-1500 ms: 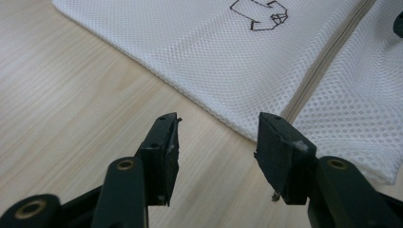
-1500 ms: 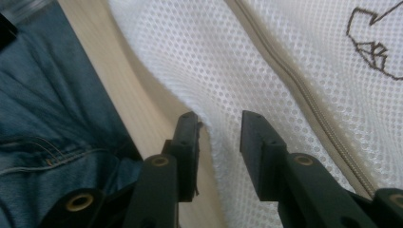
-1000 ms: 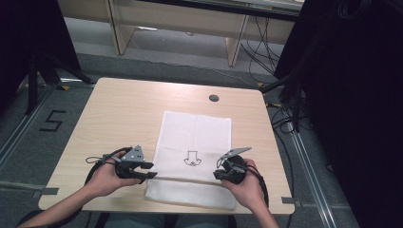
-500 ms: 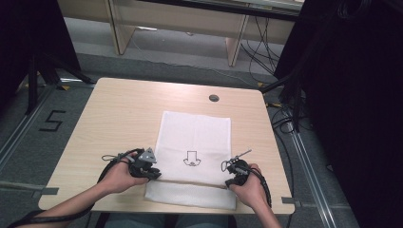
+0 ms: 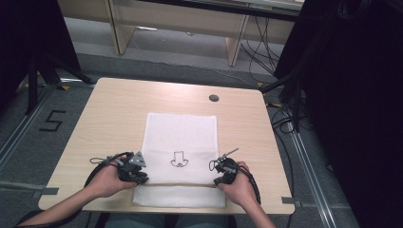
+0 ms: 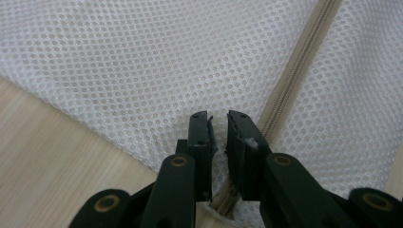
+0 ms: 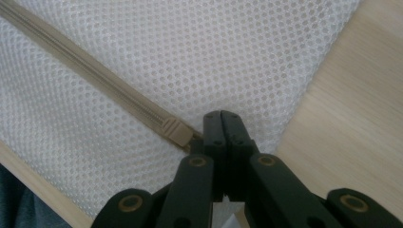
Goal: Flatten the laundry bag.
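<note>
White mesh bag [image 5: 180, 142] lies flat on the wooden worktop [image 5: 114, 114], toward the near edge, a small black drawing [image 5: 179, 160] printed at its middle. A tan zipper [image 5: 176, 183] runs across the bag close to the near end. Left gripper [image 5: 135, 175] sits at the bag's left edge by the zipper; in the left gripper view [image 6: 219, 126] the jaws stand a narrow gap apart, having just been closing, with mesh puckered between them and the zipper [image 6: 290, 76] passing just beside the right jaw (whether the pads truly press the cloth, cannot tell). Right gripper [image 5: 222, 176] sits at the bag's right edge; in the right gripper view [image 7: 222, 124] the jaws are pressed together at the mesh, with the zipper pull [image 7: 175, 132] just to their left. Grey floor and cables [image 5: 271, 42] lie beyond the worktop.
</note>
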A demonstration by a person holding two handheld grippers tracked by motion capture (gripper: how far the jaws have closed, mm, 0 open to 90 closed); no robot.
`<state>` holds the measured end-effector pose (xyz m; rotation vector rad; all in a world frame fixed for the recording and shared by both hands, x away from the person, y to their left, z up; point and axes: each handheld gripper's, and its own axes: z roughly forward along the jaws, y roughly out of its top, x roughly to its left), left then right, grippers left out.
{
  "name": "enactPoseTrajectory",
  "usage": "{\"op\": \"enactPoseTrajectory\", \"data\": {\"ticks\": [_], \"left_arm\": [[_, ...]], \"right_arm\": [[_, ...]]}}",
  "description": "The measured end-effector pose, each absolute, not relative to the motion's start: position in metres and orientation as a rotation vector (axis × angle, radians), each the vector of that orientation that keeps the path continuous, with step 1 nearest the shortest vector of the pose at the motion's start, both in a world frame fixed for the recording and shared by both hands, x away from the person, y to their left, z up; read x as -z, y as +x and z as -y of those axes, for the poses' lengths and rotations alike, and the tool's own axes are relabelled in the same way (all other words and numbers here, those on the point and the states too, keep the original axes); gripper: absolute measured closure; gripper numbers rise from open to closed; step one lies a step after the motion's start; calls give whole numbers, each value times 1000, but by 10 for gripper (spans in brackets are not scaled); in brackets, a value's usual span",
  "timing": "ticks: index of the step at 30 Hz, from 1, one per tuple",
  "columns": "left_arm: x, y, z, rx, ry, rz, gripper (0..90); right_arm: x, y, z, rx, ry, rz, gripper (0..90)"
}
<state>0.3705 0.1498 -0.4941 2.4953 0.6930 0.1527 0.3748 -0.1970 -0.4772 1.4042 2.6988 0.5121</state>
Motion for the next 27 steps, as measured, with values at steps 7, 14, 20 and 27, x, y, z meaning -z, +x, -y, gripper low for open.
{"op": "enactPoseTrajectory", "data": {"ticks": [7, 14, 20, 27], "left_arm": [[494, 366, -174, -152, 2490, -739, 782], [493, 363, -179, -163, 2479, -781, 728], [490, 369, -180, -215, 2353, -839, 629], [490, 377, -183, -243, 2241, -863, 441]], "right_arm": [[479, 376, 175, -563, 1319, -2742, 900], [480, 376, 171, -591, 1338, -2734, 886], [476, 376, 177, -661, 1328, -2680, 775], [464, 372, 194, -768, 1335, -2540, 688]]}}
